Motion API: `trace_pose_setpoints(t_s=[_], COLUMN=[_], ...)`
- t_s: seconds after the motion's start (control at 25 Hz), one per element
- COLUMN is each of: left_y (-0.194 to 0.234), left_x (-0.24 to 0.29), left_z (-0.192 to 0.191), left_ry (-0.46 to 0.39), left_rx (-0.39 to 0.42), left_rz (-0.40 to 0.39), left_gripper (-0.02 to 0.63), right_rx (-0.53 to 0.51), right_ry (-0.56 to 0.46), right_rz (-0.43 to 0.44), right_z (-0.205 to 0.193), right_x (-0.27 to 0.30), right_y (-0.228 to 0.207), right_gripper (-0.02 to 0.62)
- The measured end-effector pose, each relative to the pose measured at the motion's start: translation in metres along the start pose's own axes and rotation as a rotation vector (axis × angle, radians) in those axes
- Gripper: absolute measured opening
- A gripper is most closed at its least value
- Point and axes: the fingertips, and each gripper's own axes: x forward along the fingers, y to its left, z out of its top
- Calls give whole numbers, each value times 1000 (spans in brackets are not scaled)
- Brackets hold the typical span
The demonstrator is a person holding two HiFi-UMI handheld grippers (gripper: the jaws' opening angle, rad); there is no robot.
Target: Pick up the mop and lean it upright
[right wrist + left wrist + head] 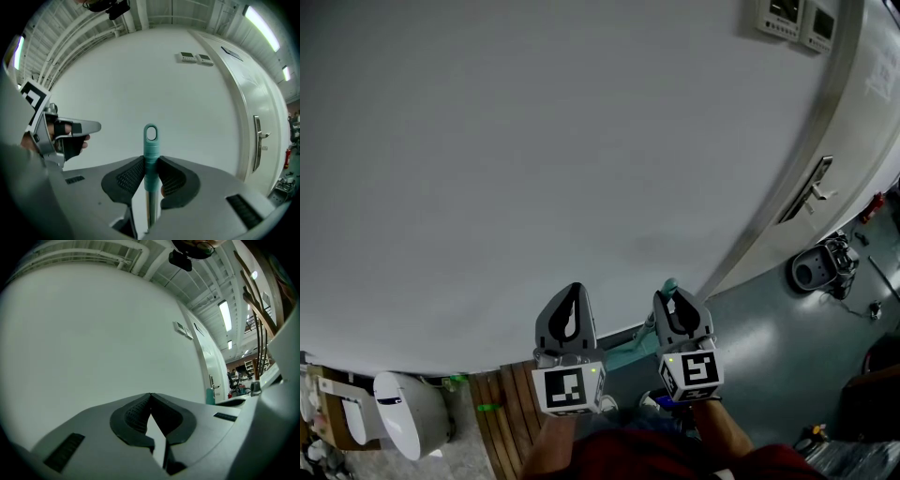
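While the right gripper [151, 164] grips the mop [150, 136], wall [534, 141] stands ahead — door [862, 122] right.

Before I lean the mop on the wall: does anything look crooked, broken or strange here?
Nothing stands out. The right claw is shut squarely on the teal end of the mop handle, near the white wall. The left claw is shut and empty.
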Motion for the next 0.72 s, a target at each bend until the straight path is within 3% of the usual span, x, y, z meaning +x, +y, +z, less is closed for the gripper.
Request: trace_pose_setpoints(t_s=[0.32, 0.72], left_y=[-6, -9], left_x=[-5, -7], left_z=[16, 15], left_ry=[-49, -44], left_rx=[-27, -16], left_rz=[-15, -15], left_gripper=[14, 14], right_rx=[8, -7], right_ry=[-126, -142], right_rz=[11, 4], right_z=[80, 90], right_x=[-21, -22], right_y=[2, 0], right_gripper=[104, 104])
